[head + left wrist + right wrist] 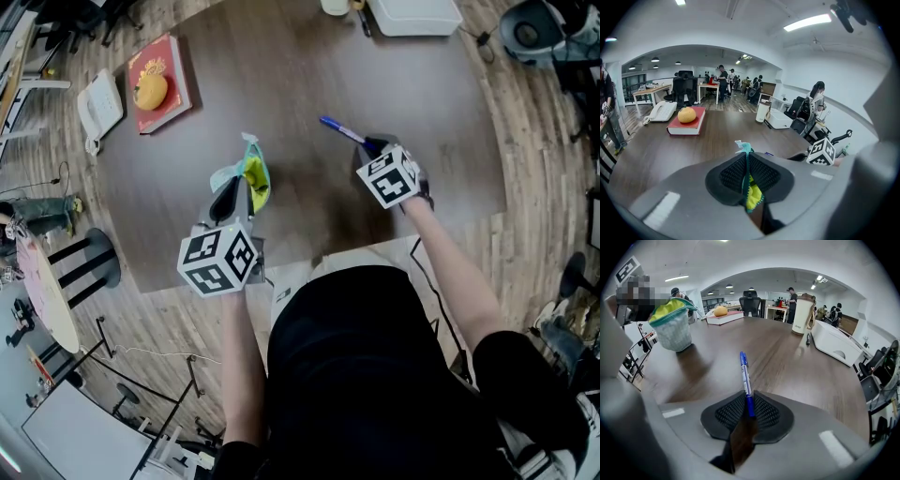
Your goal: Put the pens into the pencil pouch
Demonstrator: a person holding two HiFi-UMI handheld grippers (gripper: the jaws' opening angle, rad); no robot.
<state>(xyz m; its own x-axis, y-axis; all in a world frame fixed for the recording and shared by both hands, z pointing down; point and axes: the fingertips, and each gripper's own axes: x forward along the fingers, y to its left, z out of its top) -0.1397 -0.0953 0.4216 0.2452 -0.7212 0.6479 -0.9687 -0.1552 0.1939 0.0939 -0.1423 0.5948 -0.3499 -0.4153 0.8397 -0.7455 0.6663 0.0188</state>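
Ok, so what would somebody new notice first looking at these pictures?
Probably the two cube-topped grippers over the dark table: the left gripper clamps the rim of an open teal-rimmed, yellow-lined pencil pouch standing on it, and the right gripper pinches a blue pen pointing away from the person. Next, the red book with an orange fruit on top, at the table's far left.

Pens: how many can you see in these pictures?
1. The blue pen is clamped between the fingers of the right gripper, sticking out over the table. More may be hidden inside the pouch that the left gripper holds.
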